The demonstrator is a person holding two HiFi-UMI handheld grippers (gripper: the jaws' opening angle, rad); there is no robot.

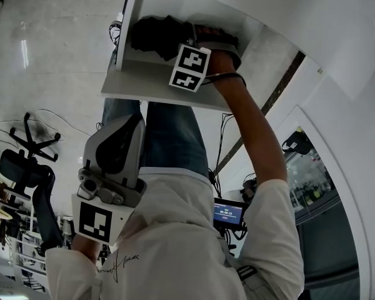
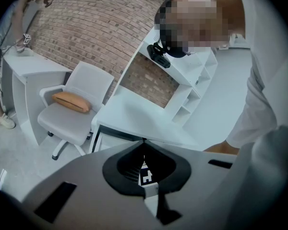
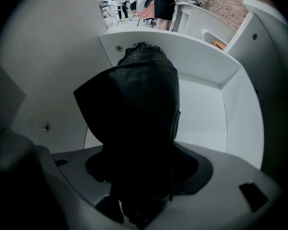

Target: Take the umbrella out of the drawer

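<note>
Jaws apart, right gripper [image 3: 139, 147] straddles the umbrella [image 3: 134, 90] — inside the drawer [image 3: 206, 109].

Office-type workspace. Ahead of the left claw [image 2: 144, 145]: brick wall [image 2: 96, 23], white counter [image 2: 134, 114], open shelving [image 2: 192, 92], grey swivel chair [image 2: 74, 114] with orange cushion [image 2: 71, 101]. Off to that claw's side: black office chair [image 1: 26, 164], loose cables [image 1: 62, 119] on the floor [image 1: 56, 49].

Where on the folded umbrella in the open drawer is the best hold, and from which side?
Probably the thick middle of the umbrella, taken from straight above and closing across its width. It lies flat along the drawer as one long folded bundle. The drawer's walls block any approach from the sides, and a hold near mid-length should lift it level rather than let one end droop.
</note>
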